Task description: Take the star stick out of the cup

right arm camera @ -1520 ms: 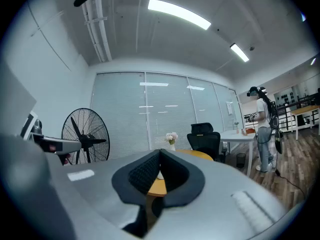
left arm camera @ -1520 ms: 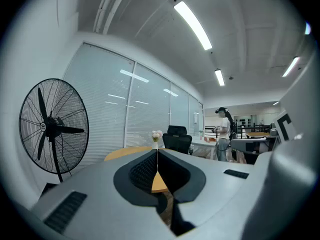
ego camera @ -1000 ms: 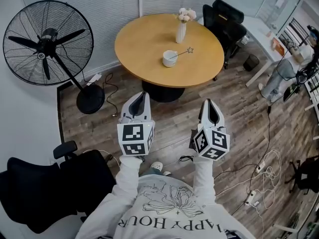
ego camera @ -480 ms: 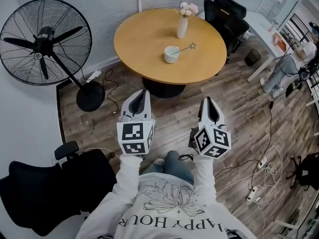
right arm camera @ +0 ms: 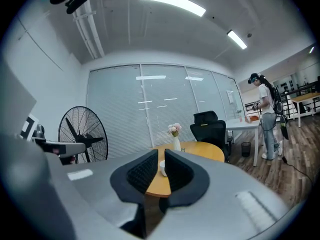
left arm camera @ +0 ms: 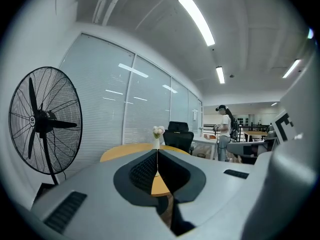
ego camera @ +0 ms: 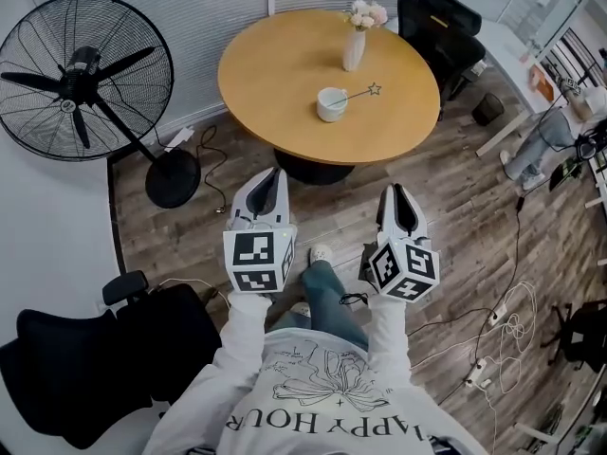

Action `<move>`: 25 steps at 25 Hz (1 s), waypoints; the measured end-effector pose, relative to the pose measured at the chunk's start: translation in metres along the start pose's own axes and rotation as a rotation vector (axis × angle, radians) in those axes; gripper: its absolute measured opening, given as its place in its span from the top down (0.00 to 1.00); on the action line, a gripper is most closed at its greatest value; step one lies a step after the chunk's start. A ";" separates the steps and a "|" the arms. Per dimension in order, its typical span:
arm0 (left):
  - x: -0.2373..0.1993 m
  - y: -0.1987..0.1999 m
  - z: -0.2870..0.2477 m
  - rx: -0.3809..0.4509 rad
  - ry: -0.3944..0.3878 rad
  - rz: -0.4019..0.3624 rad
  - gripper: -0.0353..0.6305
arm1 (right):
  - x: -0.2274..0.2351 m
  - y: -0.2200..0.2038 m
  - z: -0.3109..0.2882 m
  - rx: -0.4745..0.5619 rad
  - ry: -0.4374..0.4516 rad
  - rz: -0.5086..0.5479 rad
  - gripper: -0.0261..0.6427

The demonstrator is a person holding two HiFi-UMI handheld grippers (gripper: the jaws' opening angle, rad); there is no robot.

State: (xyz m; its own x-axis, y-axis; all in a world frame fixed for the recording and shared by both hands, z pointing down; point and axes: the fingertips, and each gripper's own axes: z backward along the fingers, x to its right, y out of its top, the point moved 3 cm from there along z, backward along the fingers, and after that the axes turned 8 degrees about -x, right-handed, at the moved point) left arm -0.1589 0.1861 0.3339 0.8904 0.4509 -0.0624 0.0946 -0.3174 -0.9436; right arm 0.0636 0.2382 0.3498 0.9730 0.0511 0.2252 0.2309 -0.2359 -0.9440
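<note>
A white cup (ego camera: 332, 103) stands near the middle of the round wooden table (ego camera: 275, 74). The star stick (ego camera: 358, 94) leans out of it to the right, its star past the rim. A white vase with pink flowers (ego camera: 355, 47) stands behind the cup. Both grippers hover over the floor, well short of the table. My left gripper (ego camera: 270, 183) is shut with nothing in it, its tips meeting (left arm camera: 157, 151). My right gripper (ego camera: 398, 197) is opening; a narrow gap (right arm camera: 161, 154) shows between its jaws, with nothing in it, and the cup (right arm camera: 163, 168) is seen far beyond.
A large black pedestal fan (ego camera: 85, 74) stands left of the table. Black office chairs (ego camera: 446, 27) sit behind the table, another (ego camera: 95, 349) at my lower left. Cables and a power strip (ego camera: 498, 335) lie on the wood floor at the right. A person (right arm camera: 267, 116) stands by a white desk.
My leg and shoe have swung forward between the grippers. The table has drifted slightly right in the head view. Both grippers keep their place in front of me.
</note>
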 end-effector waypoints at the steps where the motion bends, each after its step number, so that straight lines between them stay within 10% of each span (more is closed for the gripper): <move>1: -0.001 0.001 -0.005 -0.001 0.004 0.001 0.94 | 0.002 0.001 -0.007 -0.004 0.003 -0.001 0.91; 25: -0.028 0.062 -0.183 -0.015 0.121 0.009 0.94 | 0.076 0.061 -0.210 -0.033 0.086 -0.030 0.87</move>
State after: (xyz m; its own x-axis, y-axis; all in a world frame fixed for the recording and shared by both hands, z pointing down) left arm -0.0965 0.0005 0.3366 0.9383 0.3446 -0.0306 0.0922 -0.3342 -0.9380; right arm 0.1508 0.0239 0.3601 0.9613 -0.0240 0.2746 0.2585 -0.2676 -0.9282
